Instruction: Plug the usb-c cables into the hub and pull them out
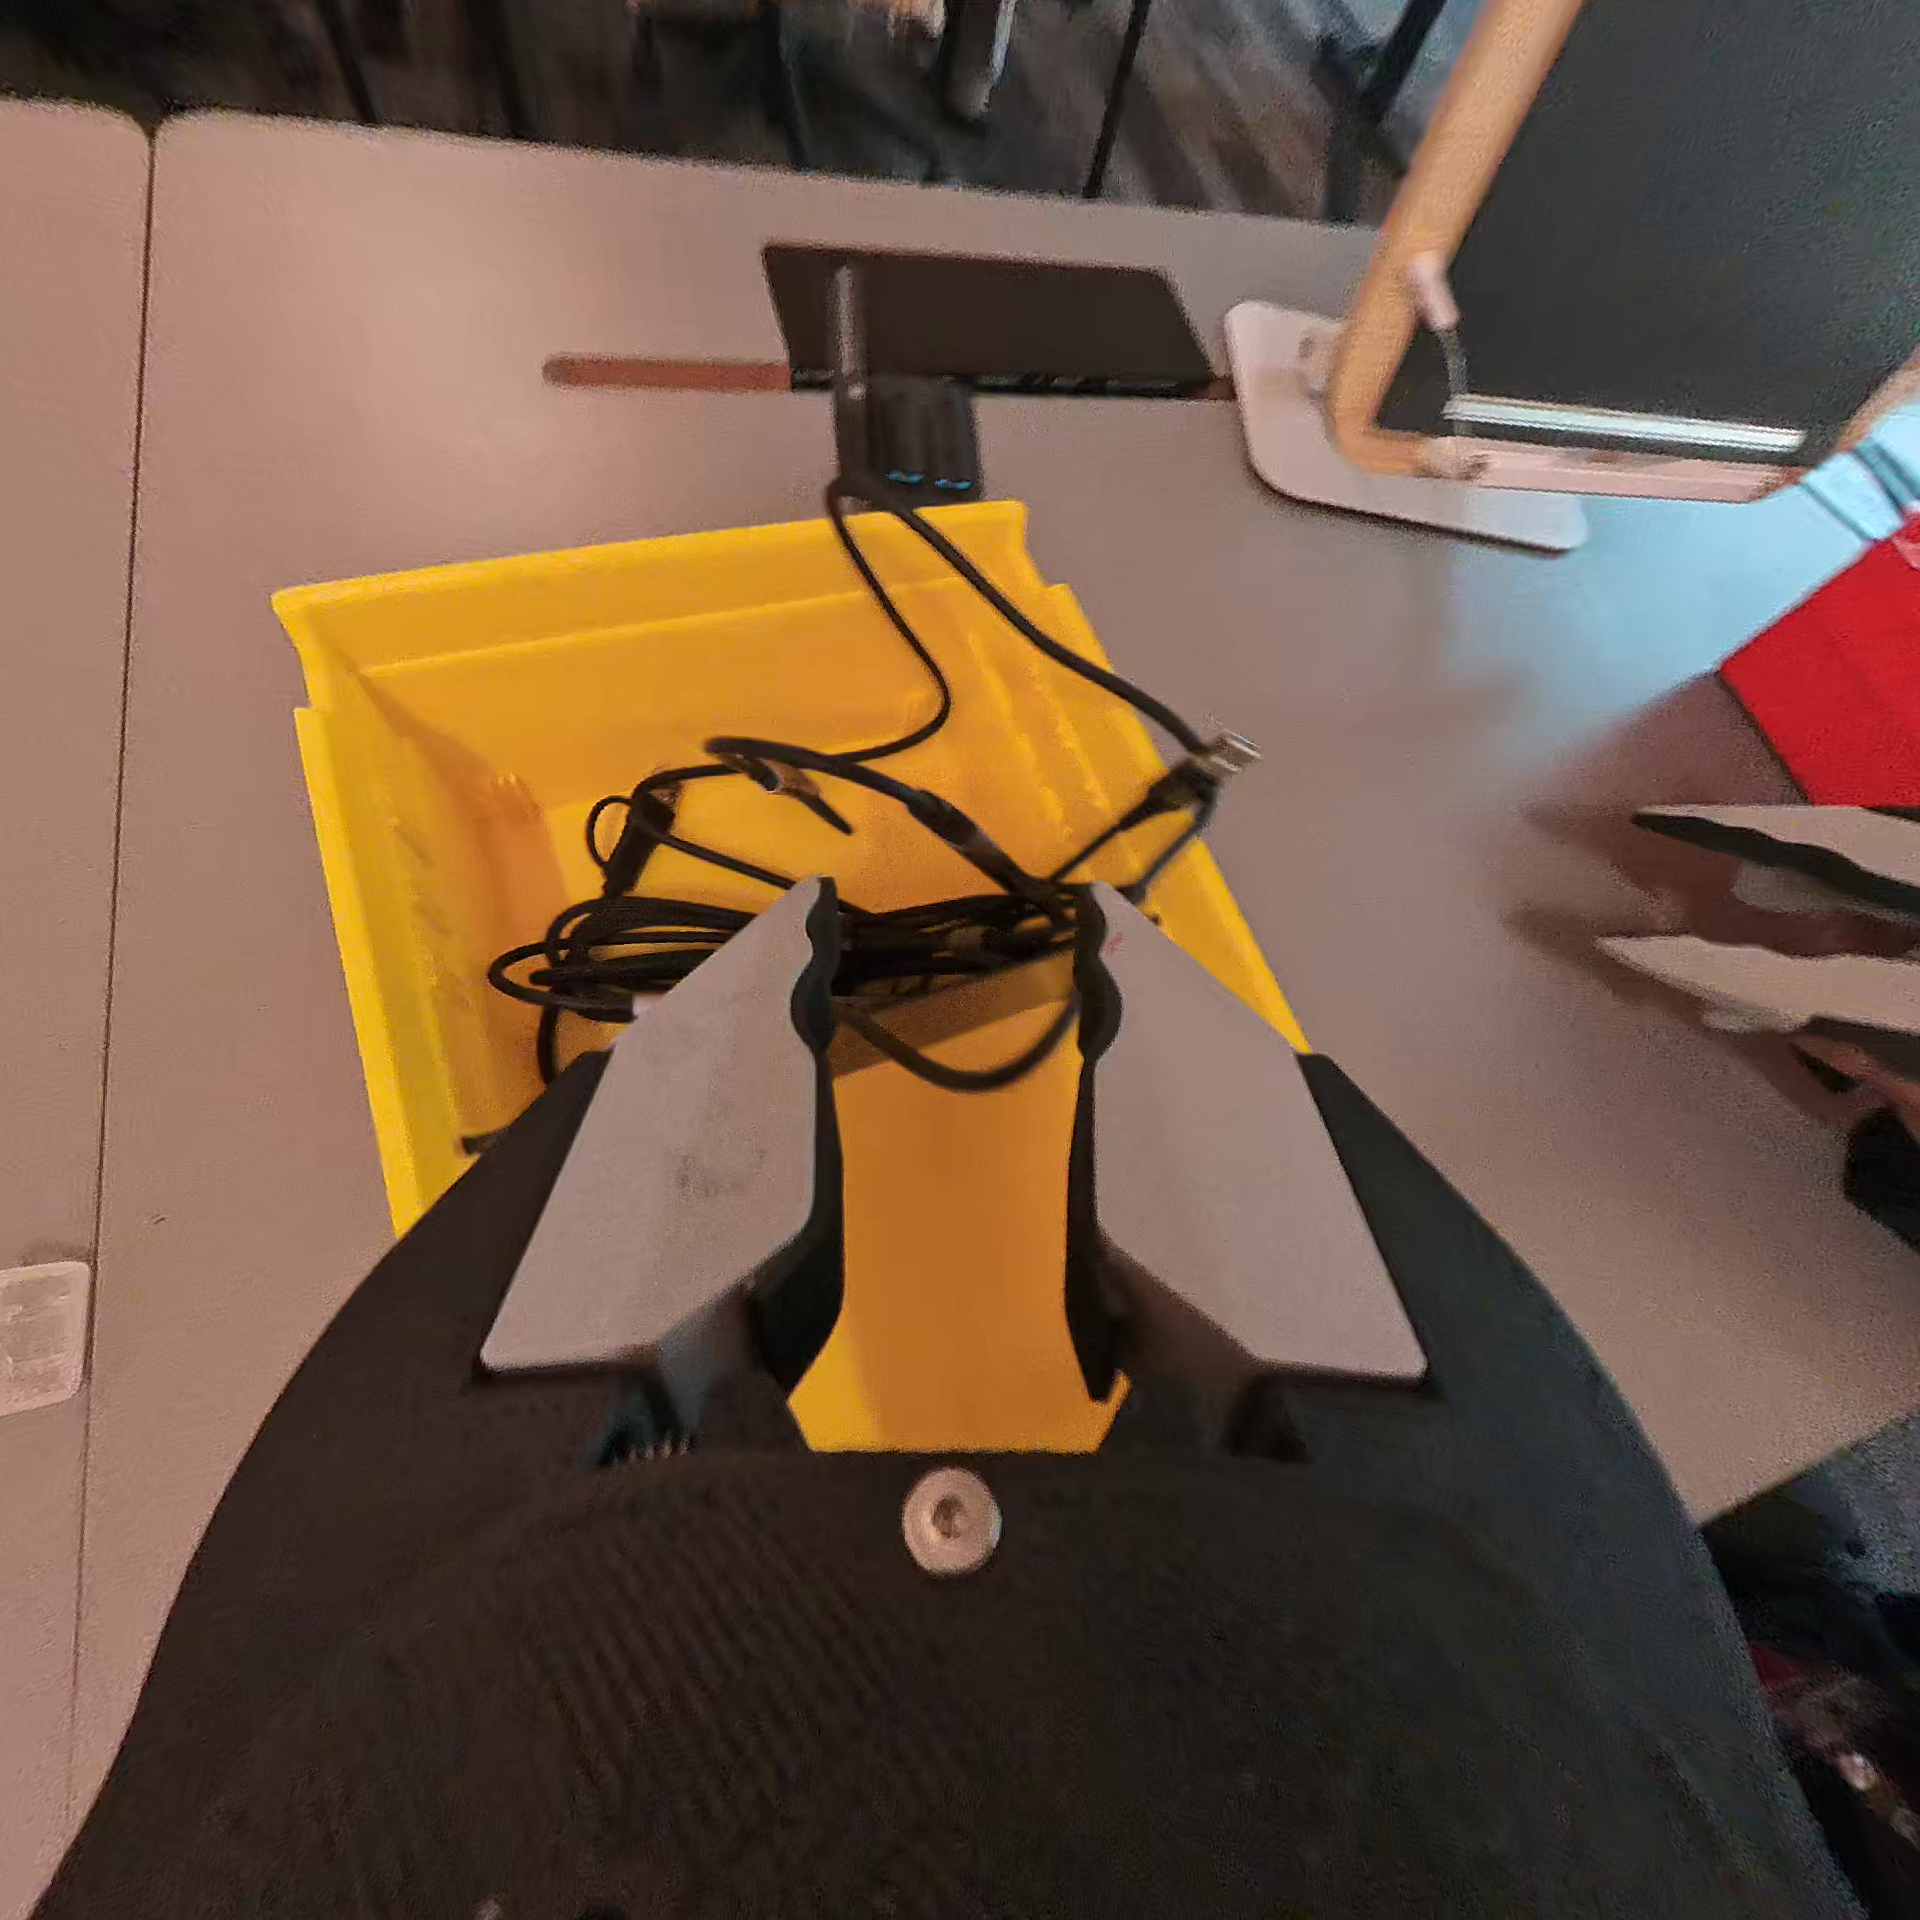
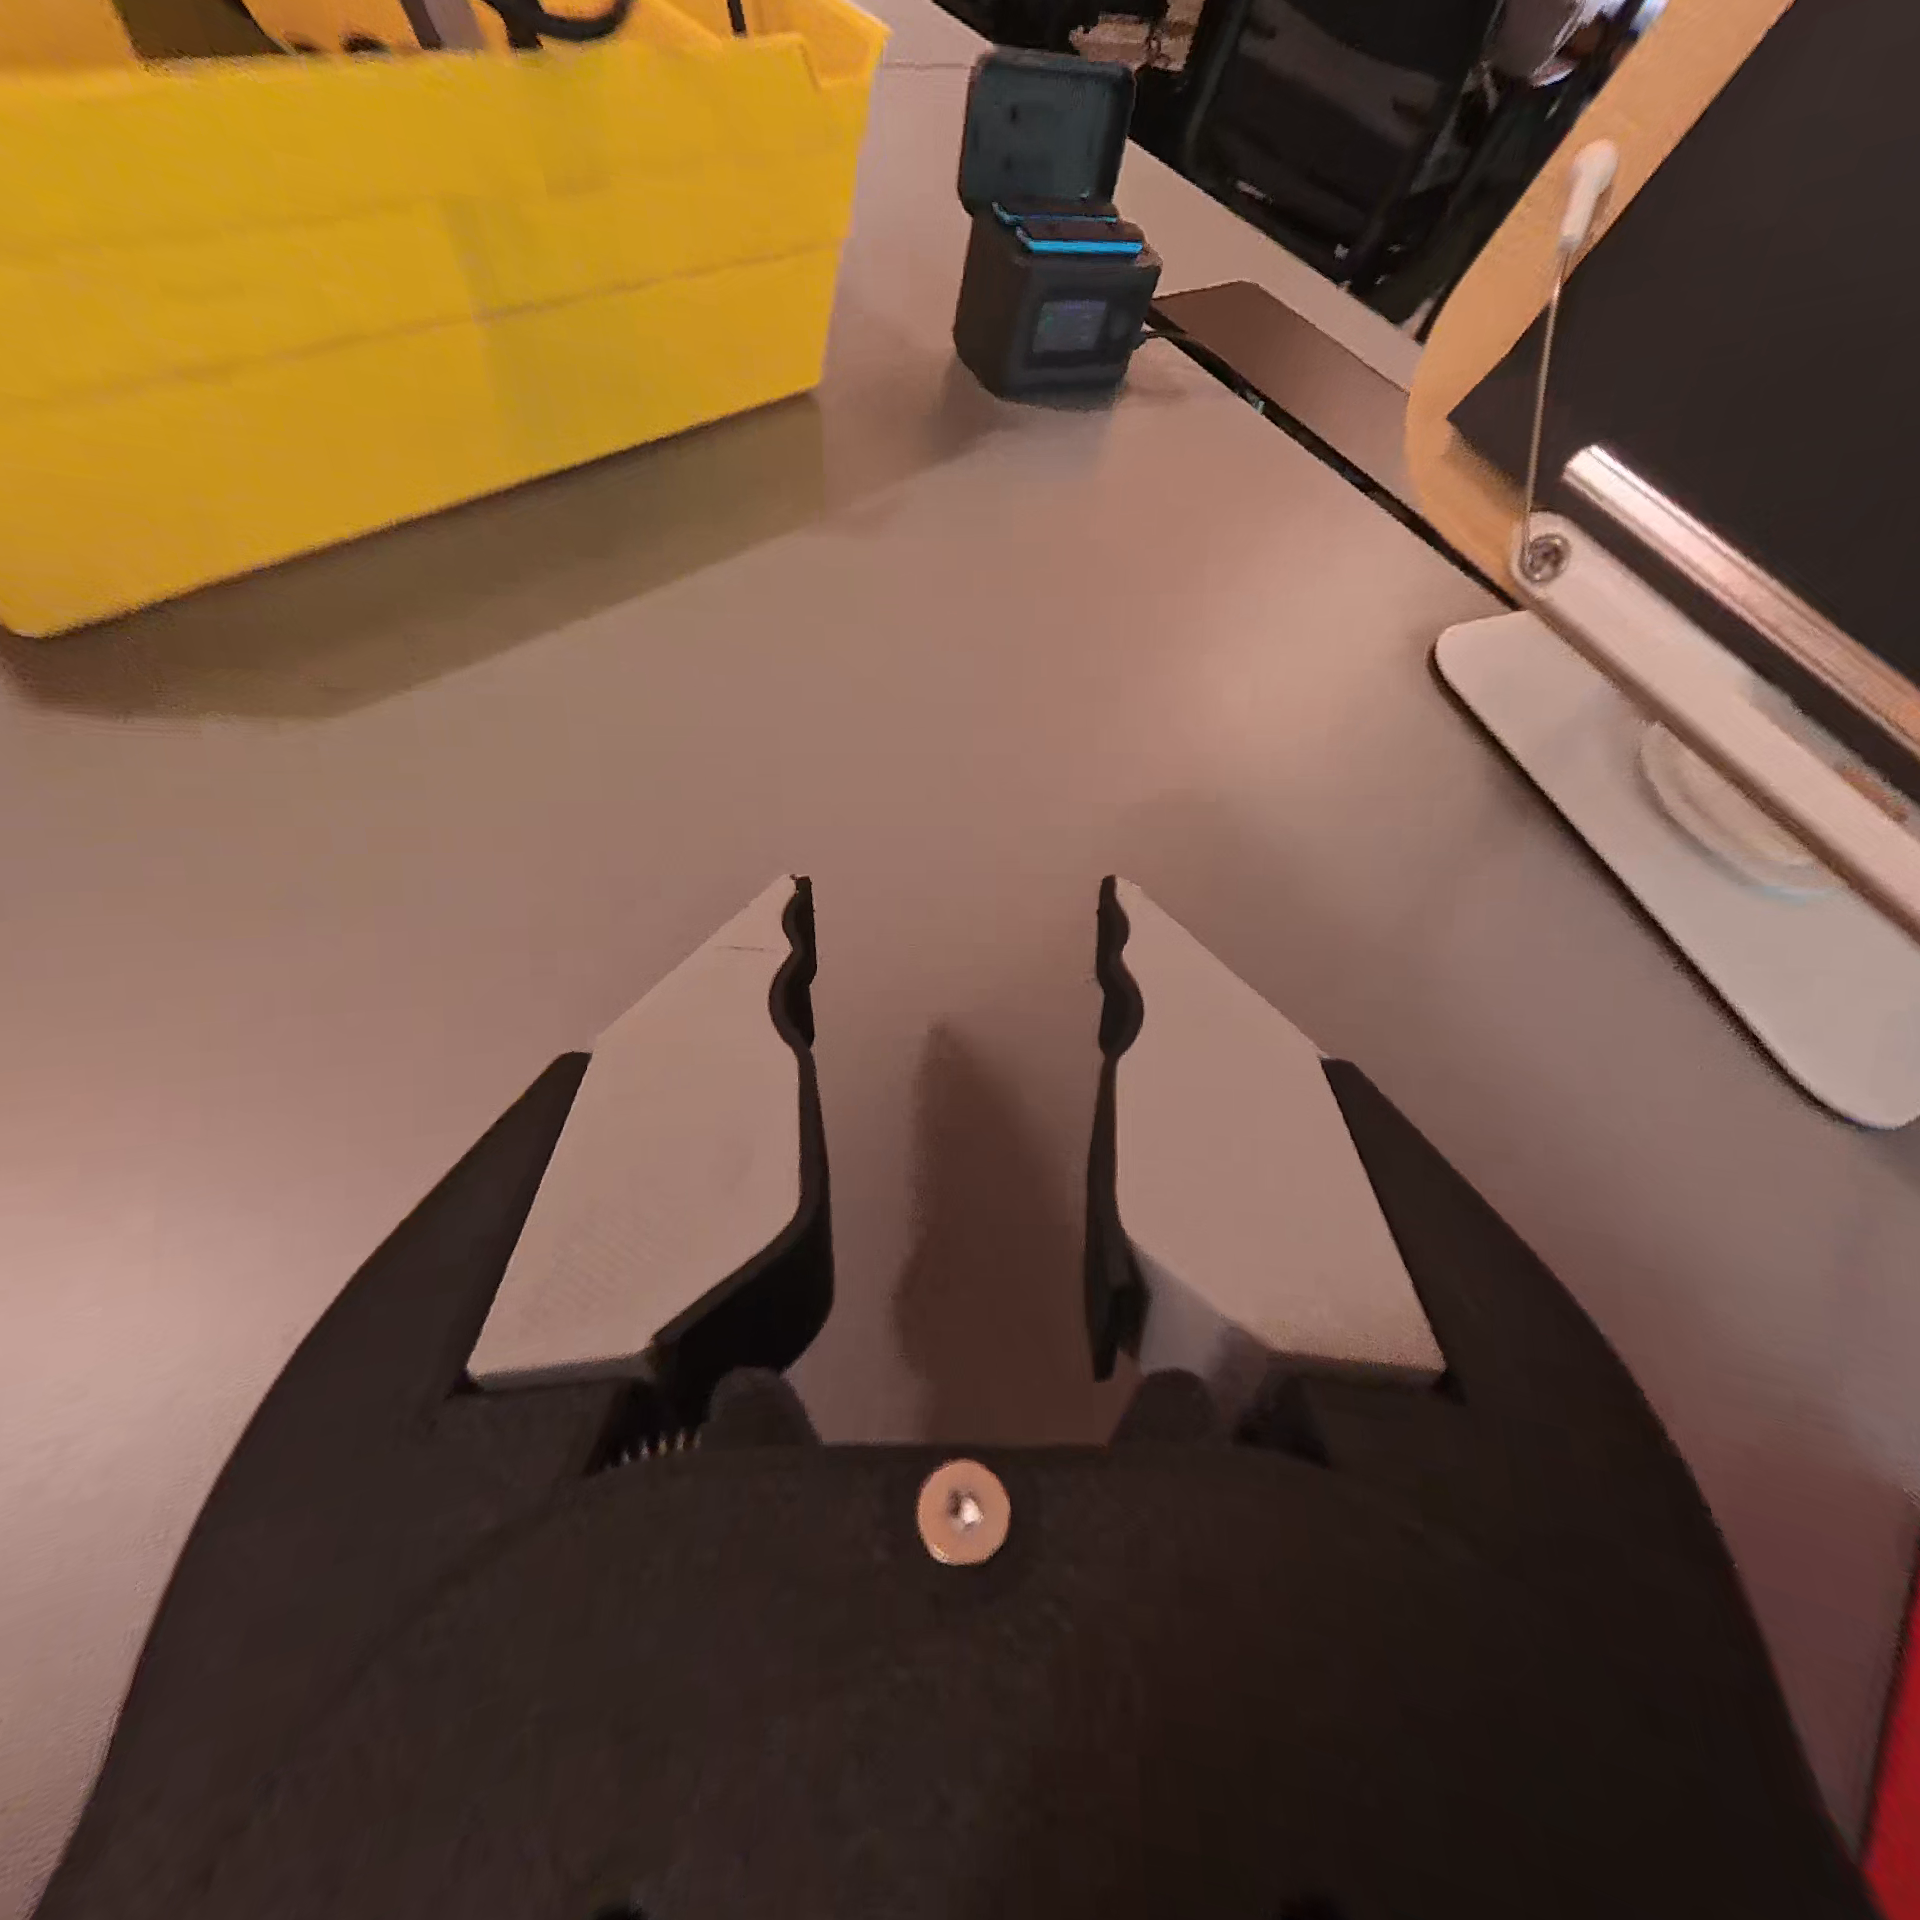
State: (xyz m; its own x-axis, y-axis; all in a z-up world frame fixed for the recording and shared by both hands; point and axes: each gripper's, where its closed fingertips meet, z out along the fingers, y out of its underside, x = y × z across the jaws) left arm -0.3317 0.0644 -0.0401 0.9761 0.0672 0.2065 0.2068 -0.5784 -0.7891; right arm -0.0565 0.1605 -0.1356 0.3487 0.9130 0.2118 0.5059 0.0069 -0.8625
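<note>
A yellow bin (image 1: 665, 665) on the grey table holds a tangle of black cables (image 1: 727, 935). Two cable ends with metal plugs (image 1: 1221, 753) stick out over its right rim. A cable runs from the bin to a small black box with blue slots (image 1: 914, 436), the hub, behind the bin. My left gripper (image 1: 956, 904) is open, above the bin just over the cable bundle, holding nothing. My right gripper (image 2: 956, 894) is open and empty over bare table, right of the bin (image 2: 416, 312). The hub (image 2: 1049, 281) stands ahead of it, lid open.
A monitor with a wooden frame (image 2: 1766, 364) on a white base (image 2: 1683, 862) stands at the right. A flat dark panel (image 1: 987, 312) lies behind the hub. The right gripper shows at the right edge of the left wrist view (image 1: 1787, 914). A red object (image 1: 1849, 675) lies beyond it. Left tips to right tips: about 30 centimeters. The hub (image 2: 1049, 281) is about 25 centimeters from my left fingertips. It turns up in the left wrist view (image 1: 966, 490) as well.
</note>
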